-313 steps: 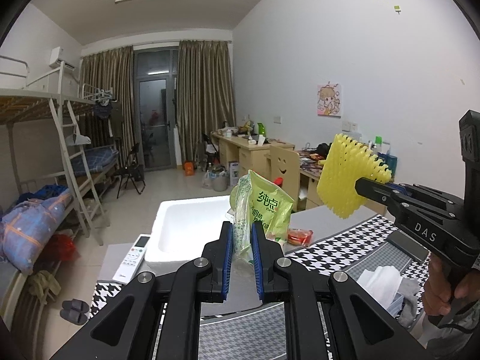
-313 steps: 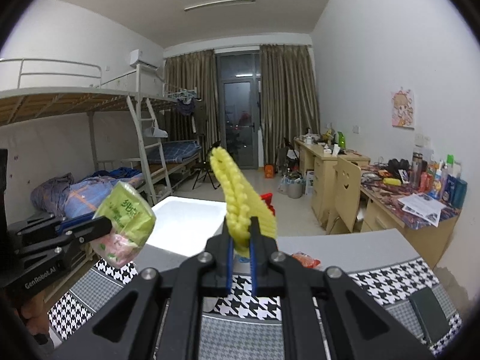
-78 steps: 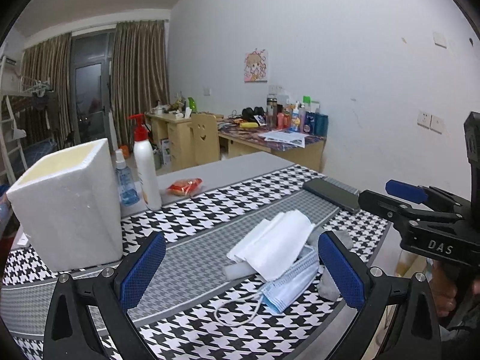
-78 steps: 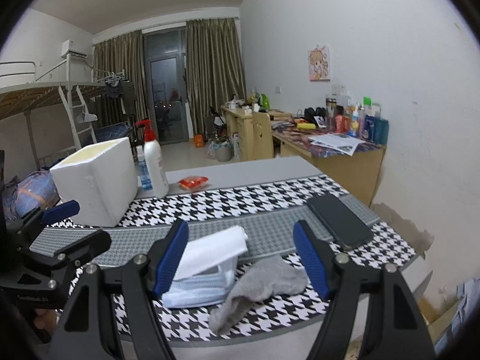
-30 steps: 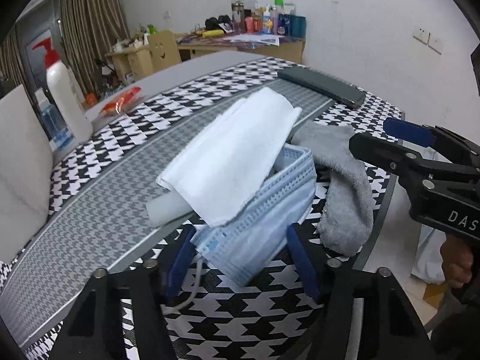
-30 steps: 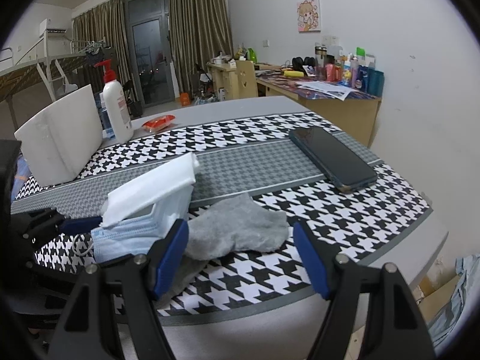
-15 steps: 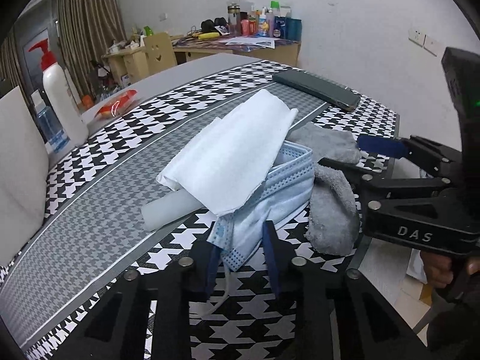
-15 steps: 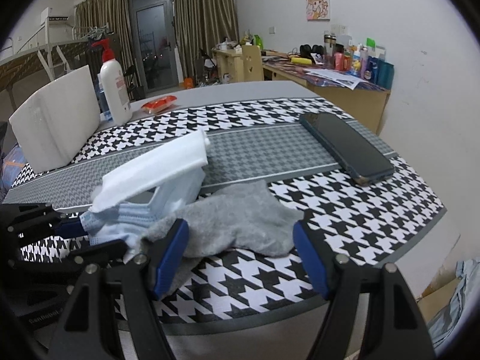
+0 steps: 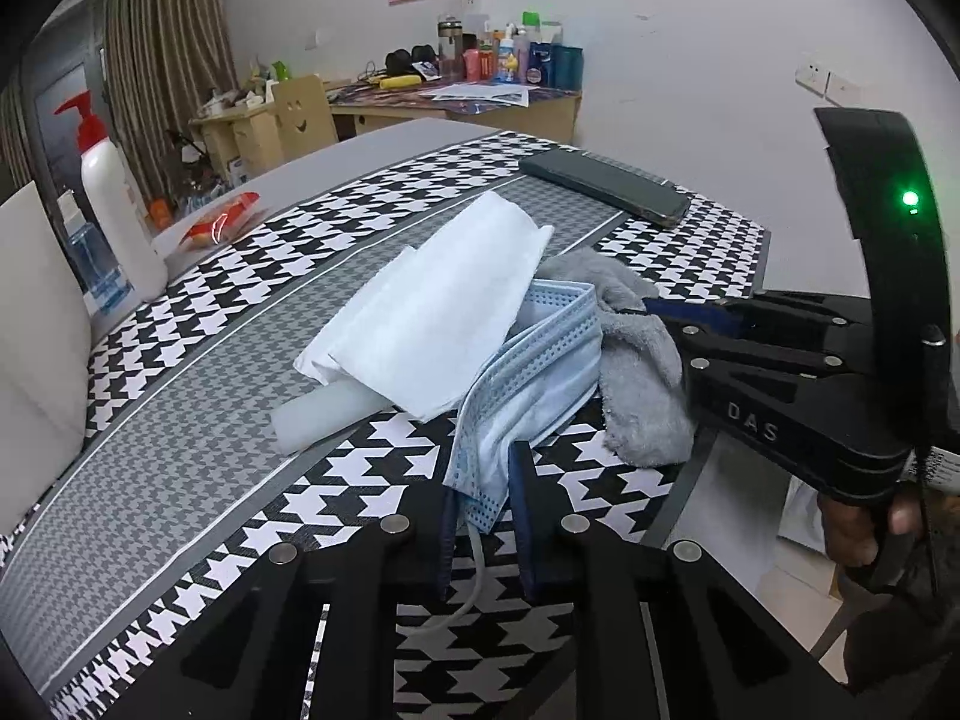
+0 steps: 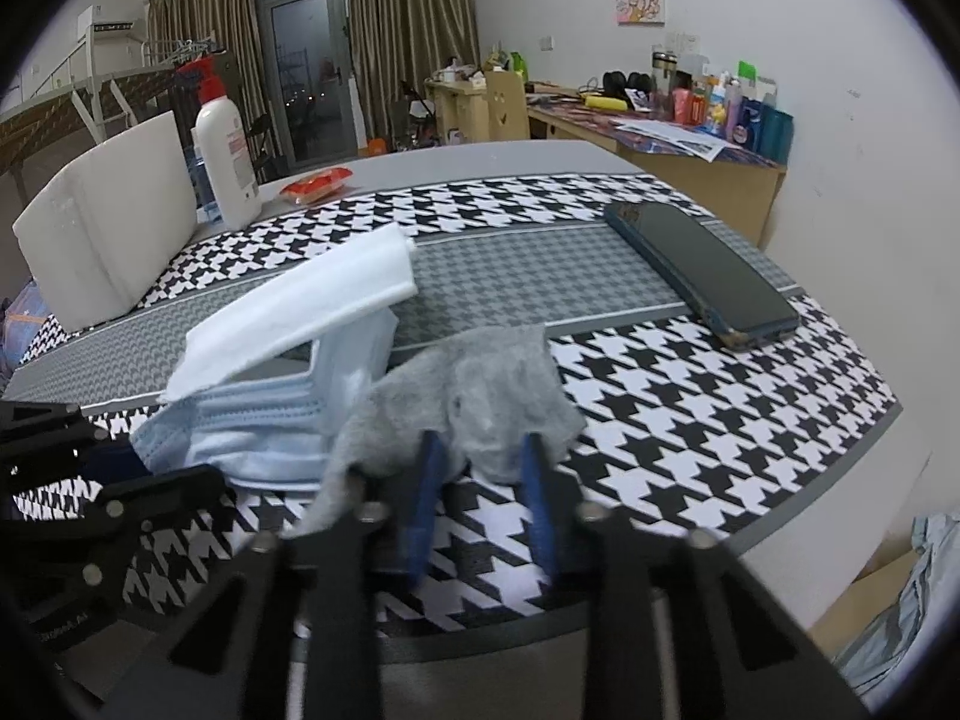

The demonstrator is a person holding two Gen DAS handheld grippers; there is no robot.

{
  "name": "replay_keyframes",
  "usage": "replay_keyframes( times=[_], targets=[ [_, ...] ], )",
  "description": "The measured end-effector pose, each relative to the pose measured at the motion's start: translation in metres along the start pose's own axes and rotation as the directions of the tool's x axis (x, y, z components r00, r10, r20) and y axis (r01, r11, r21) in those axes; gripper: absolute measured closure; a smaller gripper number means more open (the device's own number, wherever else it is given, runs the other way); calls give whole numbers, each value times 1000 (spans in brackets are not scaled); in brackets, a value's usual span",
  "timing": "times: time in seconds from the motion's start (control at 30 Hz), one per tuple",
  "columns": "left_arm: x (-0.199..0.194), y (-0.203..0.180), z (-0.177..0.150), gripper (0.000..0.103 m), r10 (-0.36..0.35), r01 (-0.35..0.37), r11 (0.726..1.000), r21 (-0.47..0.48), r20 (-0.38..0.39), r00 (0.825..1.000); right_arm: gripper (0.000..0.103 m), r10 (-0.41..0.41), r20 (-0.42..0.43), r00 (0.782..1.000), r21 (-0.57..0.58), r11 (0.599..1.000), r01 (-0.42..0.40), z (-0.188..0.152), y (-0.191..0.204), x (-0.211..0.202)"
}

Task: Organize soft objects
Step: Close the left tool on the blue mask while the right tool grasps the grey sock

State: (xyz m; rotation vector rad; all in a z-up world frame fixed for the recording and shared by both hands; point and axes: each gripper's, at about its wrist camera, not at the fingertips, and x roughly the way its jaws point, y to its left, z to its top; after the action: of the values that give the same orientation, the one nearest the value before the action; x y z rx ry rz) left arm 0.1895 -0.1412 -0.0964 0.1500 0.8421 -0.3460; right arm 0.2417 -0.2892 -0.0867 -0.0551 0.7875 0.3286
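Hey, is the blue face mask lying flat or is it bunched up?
Bunched up. The mask lies crumpled and folded under the white cloth, and the left tool pinches its near edge.

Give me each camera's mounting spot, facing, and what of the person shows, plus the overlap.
Left wrist: on the left tool, angled down over the table; its pads pinch the blue face mask; the right tool and a hand show.
Right wrist: on the right tool, angled down; closing on the grey sock; the left tool shows.
Shared: mask, sock, white cloth, phone, foam box.
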Motion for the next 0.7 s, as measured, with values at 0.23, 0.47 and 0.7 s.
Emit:
replay_keyframes(
  times=[0.23, 0.47, 0.7],
  targets=[
    [-19, -2, -1, 88, -15, 15, 1000, 8, 38, 999, 96, 26, 25, 999, 23, 999, -27, 2, -1, -12],
    [-41, 1, -1, 88, -16, 17, 1000, -3, 88, 996, 96, 20, 85, 996, 34, 999, -23, 6, -1, -38],
    [-64, 8, 0, 88, -19, 21, 1000, -15, 142, 990, 96, 17, 139, 990, 35, 999, -22, 10, 0, -58]
  ],
)
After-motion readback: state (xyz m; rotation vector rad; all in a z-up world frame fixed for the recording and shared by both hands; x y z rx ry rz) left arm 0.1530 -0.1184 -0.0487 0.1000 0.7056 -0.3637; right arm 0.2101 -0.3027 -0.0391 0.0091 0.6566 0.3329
